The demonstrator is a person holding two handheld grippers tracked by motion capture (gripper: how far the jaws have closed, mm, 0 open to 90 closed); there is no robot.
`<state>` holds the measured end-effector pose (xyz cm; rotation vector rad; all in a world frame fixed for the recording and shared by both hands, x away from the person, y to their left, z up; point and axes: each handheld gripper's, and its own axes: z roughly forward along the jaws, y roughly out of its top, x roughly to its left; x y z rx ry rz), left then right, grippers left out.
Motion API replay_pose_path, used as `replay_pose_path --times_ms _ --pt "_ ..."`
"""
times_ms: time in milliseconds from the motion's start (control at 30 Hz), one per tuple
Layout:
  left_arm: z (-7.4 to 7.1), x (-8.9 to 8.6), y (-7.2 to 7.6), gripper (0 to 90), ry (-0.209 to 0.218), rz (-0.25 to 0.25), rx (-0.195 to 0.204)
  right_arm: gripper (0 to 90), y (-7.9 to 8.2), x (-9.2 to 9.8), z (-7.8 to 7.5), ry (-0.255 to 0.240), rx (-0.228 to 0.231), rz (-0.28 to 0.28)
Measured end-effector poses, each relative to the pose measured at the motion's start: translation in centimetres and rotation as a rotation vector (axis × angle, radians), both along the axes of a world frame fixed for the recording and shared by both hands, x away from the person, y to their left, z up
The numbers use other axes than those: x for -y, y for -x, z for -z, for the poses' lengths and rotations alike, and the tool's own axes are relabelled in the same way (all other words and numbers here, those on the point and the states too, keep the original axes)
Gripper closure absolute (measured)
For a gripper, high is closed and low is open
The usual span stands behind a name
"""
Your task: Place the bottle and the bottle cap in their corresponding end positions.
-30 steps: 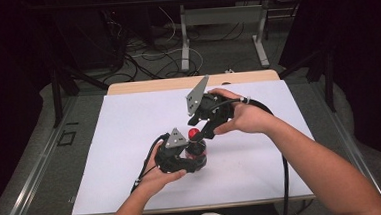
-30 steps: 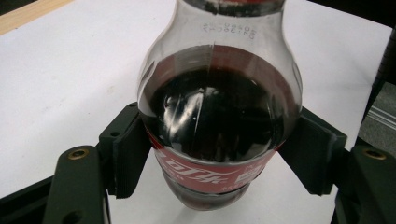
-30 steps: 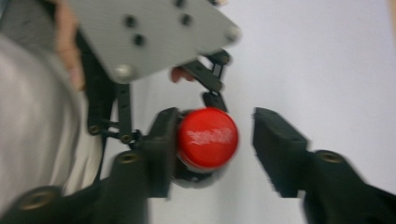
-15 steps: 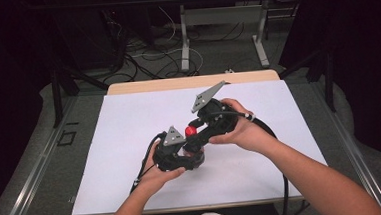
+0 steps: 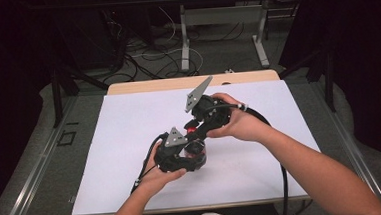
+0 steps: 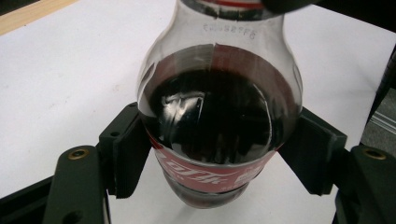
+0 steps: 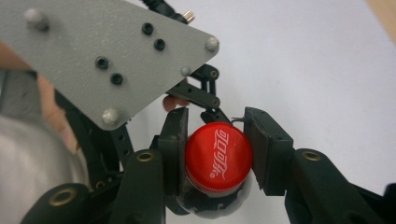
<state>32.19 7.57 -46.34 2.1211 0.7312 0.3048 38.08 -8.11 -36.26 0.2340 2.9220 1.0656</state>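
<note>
The bottle (image 6: 219,121) is clear plastic with a dark brown, almost black drink inside and a red label band bearing white script. Its cap (image 7: 218,157) is bright red with white lettering. Both tools, left (image 5: 189,155) and right (image 5: 196,129), are black, each topped by a grey three-cornered plate with dark screws. The table (image 5: 129,121) is covered in plain white, with a pale wood edge along its far side. The floor (image 5: 42,166) looks grey, though it lies in dim light.

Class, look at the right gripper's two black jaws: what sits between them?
The red cap of the cola bottle; the right gripper has just closed onto it, seen in the right gripper view.
</note>
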Motion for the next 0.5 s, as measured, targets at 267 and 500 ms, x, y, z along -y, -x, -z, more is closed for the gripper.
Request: replay_pose_path --times_ms 267,500 --pt "0.00 -0.05 -0.01 30.5 -0.003 0.021 0.002 61.4 -1.07 -0.17 -0.27 0.033 -0.006 -0.176" --pt "0.02 -0.03 -0.05 30.4 -0.010 0.014 0.004 52.8 -0.92 -0.19 -0.27 0.039 0.038 -0.196"
